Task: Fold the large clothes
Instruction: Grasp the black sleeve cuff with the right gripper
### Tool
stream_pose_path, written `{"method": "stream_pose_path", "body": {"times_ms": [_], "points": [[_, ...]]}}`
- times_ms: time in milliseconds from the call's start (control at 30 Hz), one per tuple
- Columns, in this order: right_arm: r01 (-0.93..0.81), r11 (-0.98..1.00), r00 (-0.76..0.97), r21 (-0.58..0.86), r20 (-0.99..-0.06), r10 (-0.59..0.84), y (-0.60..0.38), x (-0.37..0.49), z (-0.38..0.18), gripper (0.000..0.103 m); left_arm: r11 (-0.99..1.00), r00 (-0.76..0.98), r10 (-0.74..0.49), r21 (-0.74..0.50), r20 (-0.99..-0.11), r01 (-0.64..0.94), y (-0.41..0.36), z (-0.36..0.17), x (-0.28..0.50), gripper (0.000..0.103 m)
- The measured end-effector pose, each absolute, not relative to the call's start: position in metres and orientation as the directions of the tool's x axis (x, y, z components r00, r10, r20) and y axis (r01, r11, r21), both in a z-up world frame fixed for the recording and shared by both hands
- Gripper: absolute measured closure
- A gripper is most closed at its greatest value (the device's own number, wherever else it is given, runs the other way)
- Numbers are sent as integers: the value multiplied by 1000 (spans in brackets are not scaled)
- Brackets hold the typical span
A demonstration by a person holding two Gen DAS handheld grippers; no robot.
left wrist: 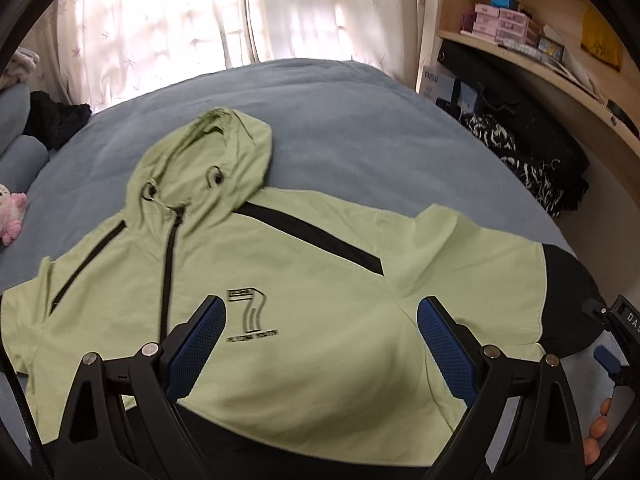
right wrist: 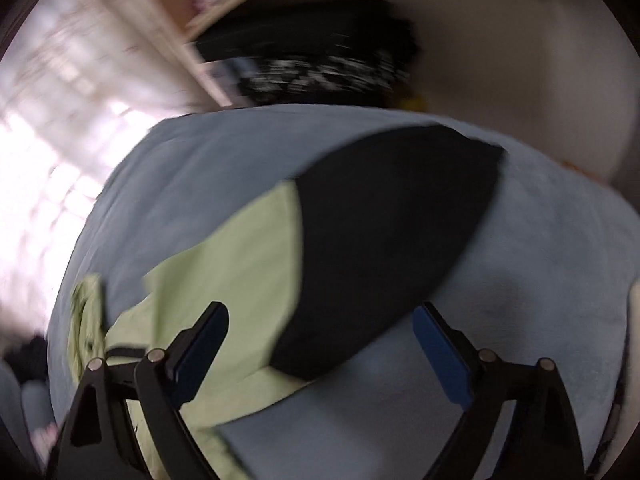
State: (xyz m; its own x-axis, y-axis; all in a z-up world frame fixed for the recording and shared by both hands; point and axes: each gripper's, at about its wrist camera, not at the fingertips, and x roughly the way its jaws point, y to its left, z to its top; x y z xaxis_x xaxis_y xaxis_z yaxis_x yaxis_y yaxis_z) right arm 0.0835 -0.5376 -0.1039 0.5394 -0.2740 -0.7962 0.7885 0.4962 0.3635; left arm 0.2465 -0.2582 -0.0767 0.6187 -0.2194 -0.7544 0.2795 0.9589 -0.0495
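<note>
Hoodie (left wrist: 304, 288), one, green, flat on one bed (left wrist: 360, 120)

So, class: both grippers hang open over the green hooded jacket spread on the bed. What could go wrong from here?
1. The right gripper straddles the edge of the black sleeve end; closing there could pinch the blue bed cover too.
2. The left gripper is over the jacket chest, far from an edge; it may grab both layers.
3. The hood lies skewed, so folds could come out lopsided.
</note>
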Motion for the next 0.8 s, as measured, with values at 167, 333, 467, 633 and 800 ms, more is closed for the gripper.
{"method": "stream_pose_path", "body": {"times_ms": [167,333,467,633,800], "points": [[863,308,481,400,-836,-264,-577,60,-141,14,956,584,-234,-75,-777,283,-273,-98,252,7],[876,228,478,426,-832,-282,-592,61,-151,16,956,546,-243,-101,-802,276,-288,-114,259,7],[908,180,418,379,-855,-307,-603,71,-158,61,955,539,-238,-94,-808,282,-293,-116,261,7],[844,263,533,467,-783,-321,-598,73,-132,101,962,579,-224,-83,-784,260,-266,-102,256,7],[601,650,759,465,-586,-282,-510,107,-45,101,979,607,-189,-97,-772,182,-213,-86,251,7]]}}
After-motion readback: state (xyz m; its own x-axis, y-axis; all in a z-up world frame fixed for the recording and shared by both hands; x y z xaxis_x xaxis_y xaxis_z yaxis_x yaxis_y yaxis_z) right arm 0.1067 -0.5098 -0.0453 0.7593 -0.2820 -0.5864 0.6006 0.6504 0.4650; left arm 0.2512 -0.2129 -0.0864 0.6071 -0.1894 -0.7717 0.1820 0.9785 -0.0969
